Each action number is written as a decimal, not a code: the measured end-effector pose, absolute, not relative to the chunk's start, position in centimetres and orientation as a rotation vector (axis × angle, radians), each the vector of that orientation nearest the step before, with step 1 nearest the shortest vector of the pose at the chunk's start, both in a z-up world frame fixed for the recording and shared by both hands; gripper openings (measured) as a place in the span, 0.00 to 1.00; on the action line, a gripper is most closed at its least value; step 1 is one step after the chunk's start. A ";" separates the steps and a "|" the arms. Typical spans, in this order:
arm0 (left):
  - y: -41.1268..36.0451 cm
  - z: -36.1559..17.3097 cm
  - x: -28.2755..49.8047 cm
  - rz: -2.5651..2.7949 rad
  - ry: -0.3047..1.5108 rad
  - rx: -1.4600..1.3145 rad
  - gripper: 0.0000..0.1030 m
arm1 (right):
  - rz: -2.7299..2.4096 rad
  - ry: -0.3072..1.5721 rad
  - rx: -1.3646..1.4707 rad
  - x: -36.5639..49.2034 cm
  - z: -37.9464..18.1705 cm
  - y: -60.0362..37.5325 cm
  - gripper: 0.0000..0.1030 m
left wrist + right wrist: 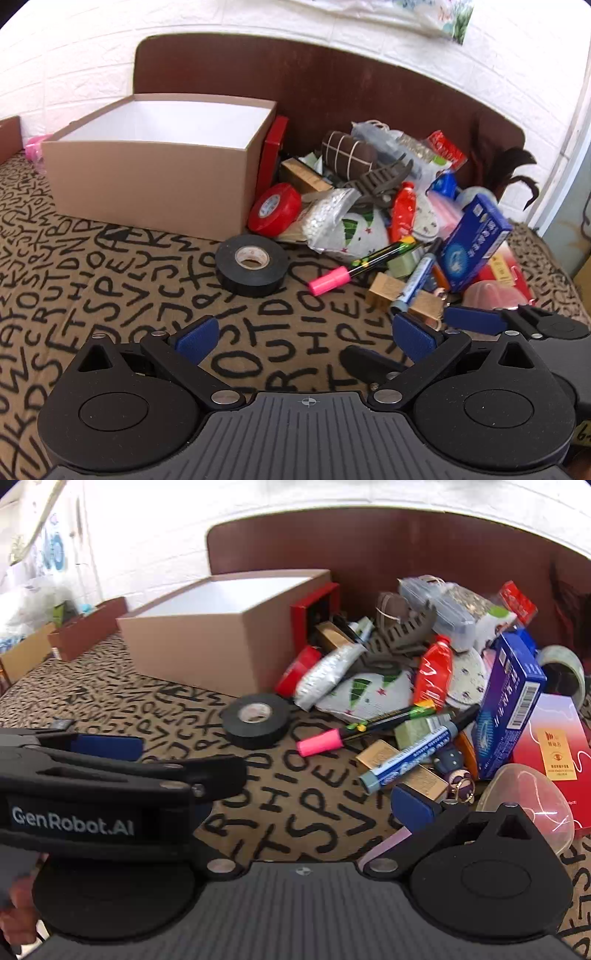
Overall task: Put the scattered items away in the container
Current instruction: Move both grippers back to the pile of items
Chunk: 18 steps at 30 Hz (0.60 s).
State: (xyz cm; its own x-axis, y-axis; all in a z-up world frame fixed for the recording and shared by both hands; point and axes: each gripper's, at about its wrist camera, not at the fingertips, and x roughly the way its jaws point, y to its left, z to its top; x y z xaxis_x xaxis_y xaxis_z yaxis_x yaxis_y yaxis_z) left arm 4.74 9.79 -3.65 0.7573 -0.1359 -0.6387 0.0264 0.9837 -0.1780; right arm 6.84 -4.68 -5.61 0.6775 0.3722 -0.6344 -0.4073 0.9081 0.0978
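White brick-patterned wall and a brown headboard back the letter-printed cloth (110, 280) on which everything lies. An open cardboard box (159, 173), apparently empty, is set at the left rear; the scattered items are heaped just to its right, with a black tape roll (252, 264) lying apart in front, a red tape roll (275, 209) leaning at the box's corner, and a pink-capped marker (360, 266) and a blue marker (419, 275) at the heap's near edge.

Trouble is most likely to come from the heap itself: things overlap, so a grasp on one item could drag or topple its neighbours, and the round tape could roll if nudged. The two tools are also held close together, so a collision is possible.

The left gripper (306, 334) is spread wide, nothing held, above bare cloth. The right gripper (258, 775) also seems spread and empty, though its left finger is partly hidden by the other tool; its right pad (413, 805) sits just beside a brass padlock (406, 771).
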 end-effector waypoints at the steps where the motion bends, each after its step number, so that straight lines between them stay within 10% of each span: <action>1: 9.8 -3.8 5.1 -0.089 0.707 -0.161 1.00 | 0.426 0.701 -0.051 7.2 -5.8 -4.9 1.00; 11: 7.9 -5.5 10.0 -0.139 0.735 -0.127 0.96 | 0.349 0.696 -0.095 10.4 -7.0 -7.2 0.98; 18: 7.4 -7.0 14.3 -0.237 0.816 -0.086 0.77 | 0.329 0.657 -0.168 11.5 -7.6 -6.4 0.75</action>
State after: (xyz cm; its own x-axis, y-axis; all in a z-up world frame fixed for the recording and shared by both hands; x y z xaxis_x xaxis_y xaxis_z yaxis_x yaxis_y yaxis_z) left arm 14.25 7.39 -6.97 0.6607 -0.2420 -0.7106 0.1759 0.9702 -0.1669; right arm 11.54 -6.44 -7.61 0.7429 0.2458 -0.6226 -0.3509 0.9351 -0.0496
